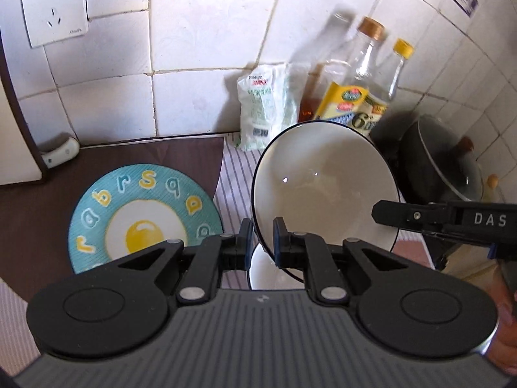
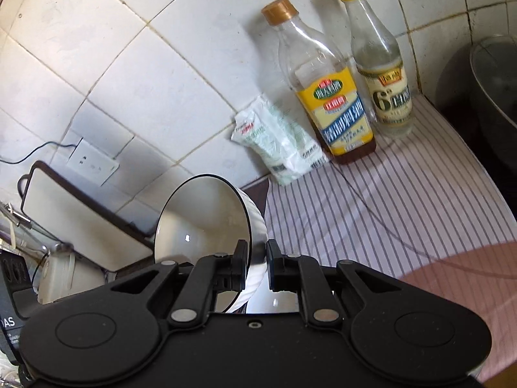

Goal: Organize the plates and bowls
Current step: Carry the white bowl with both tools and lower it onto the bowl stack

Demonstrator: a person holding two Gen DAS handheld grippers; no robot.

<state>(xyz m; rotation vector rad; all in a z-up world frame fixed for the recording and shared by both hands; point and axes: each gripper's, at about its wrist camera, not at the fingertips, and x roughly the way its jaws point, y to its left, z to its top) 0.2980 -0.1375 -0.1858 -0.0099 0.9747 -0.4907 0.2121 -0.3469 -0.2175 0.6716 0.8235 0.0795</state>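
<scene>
A: How far along would you say the tidying is?

B: Not far, judging by how things lie. The big blue plate (image 1: pixel 142 213), the one with letters round the rim and a fried egg painted in the middle, lies flat on the brown mat (image 1: pixel 135 153) by itself, nothing stacked on it or under it. A white bowl (image 1: pixel 323 187) is up in the air, tilted on edge, so it has no resting place yet. Below it, between the left gripper's arms, a second white dish (image 1: pixel 261 270) peeks out (only a sliver shows, so I cannot say if it is a bowl or a plate).

A: Who has the bowl?

B: Both. The left gripper (image 1: pixel 262 234) is pinched tight on the near rim, one pad inside and one outside. The right gripper (image 2: pixel 256 260) is clamped just as narrowly on the opposite side of the rim. In the left view its finger (image 1: pixel 387 213) reaches in from the right.

A: And the bowl itself?

B: White and glossy inside, thin dark line round the lip, ribbed on the outside wall, and it looks empty and clean. It hangs above the striped cloth (image 2: pixel 387 200), in front of the two bottles (image 2: pixel 326 97) and the small packet (image 2: pixel 278 142) against the tiled wall.

A: So what is left?

B: Setting the bowl down somewhere sensible, I'd guess nested with the dish beneath, and the plate still needs a home.
</scene>
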